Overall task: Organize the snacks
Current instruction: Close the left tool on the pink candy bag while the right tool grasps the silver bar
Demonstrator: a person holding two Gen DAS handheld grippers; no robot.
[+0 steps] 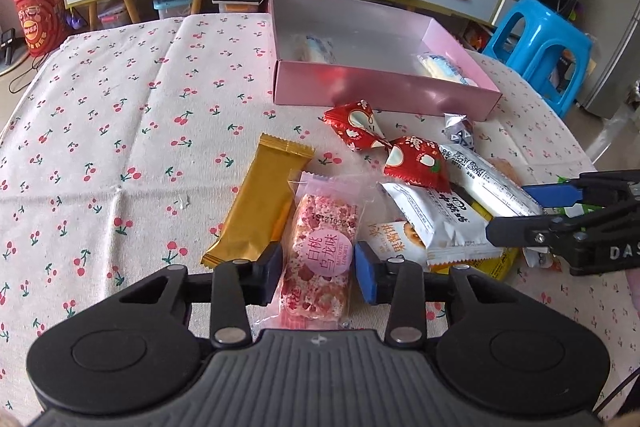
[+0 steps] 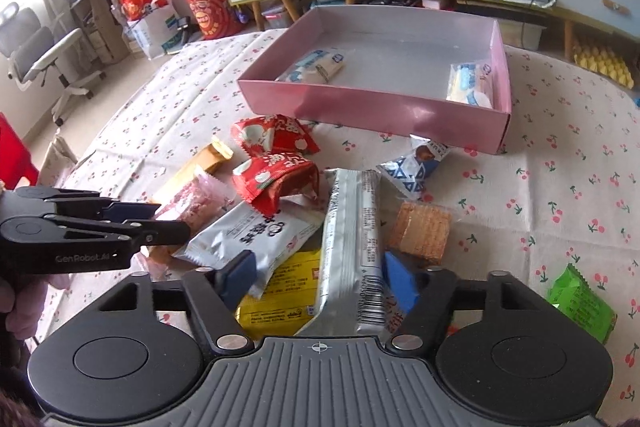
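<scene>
My left gripper [image 1: 320, 271] is shut on a pink-speckled snack bar [image 1: 324, 227] in a clear wrapper that lies on the cherry-print tablecloth [image 1: 120, 131], beside a gold bar [image 1: 260, 203]. My right gripper [image 2: 320, 281] is open, straddling a long silver packet [image 2: 352, 235] atop a pile with a yellow packet [image 2: 280, 291]; only its right pad [image 2: 400, 283] is near the packet's edge. An open pink box [image 1: 384, 87] [image 2: 360, 107] behind the pile holds two white-and-blue packets. The right gripper [image 1: 508, 211] enters the left wrist view from the right.
The pile also has two red packets [image 2: 276, 179], a white packet [image 2: 256, 235], a cracker pack [image 2: 420, 231] and a blue-patterned packet [image 2: 416, 167]. A green packet [image 2: 584, 303] lies apart at the right. A blue stool [image 1: 540, 43] and cabinets stand beyond the table.
</scene>
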